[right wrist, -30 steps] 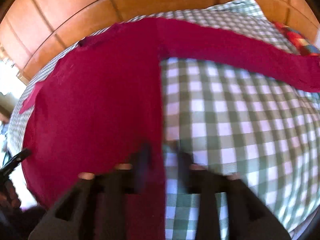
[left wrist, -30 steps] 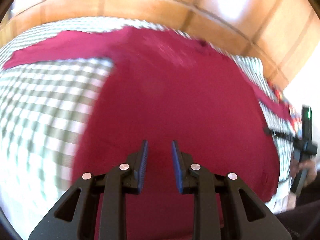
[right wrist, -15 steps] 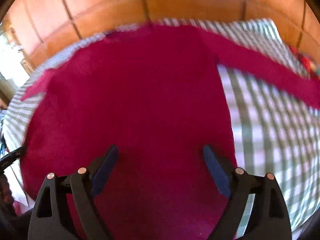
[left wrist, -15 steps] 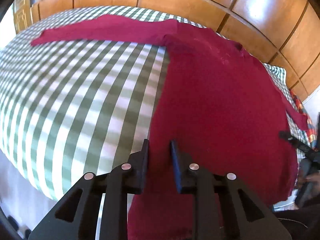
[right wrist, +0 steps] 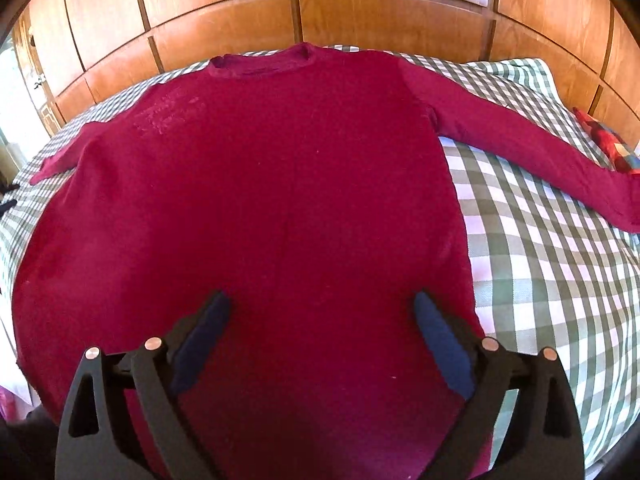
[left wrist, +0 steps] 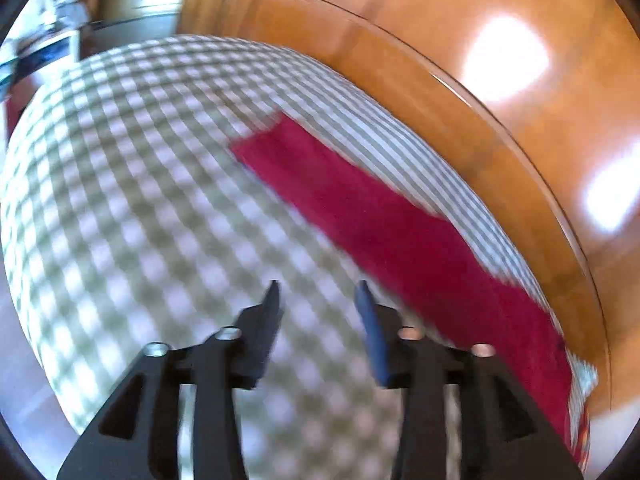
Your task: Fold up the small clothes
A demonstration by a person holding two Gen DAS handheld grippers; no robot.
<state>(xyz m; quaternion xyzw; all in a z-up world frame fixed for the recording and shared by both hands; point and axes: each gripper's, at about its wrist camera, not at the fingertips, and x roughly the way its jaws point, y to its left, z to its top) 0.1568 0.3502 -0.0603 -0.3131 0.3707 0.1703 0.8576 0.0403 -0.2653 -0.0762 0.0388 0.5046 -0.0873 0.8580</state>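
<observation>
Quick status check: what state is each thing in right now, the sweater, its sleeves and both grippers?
Crimson long-sleeved knit sweater: spread flat on the green-and-white checked bedcover, unfolded.
Sweater's two sleeves: stretched straight out sideways, not folded in.
Left gripper: jaws just opened partway, nothing between them, over bare bedcover beside a sleeve.
Right gripper: jaws just opened wide, empty, over the sweater's lower body.

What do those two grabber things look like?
Both are black plastic. The left gripper and the right gripper each have two fingers with blue pads inside, triangle-shaped holes in the frame, and round silver screws on top. No cables show.
</observation>
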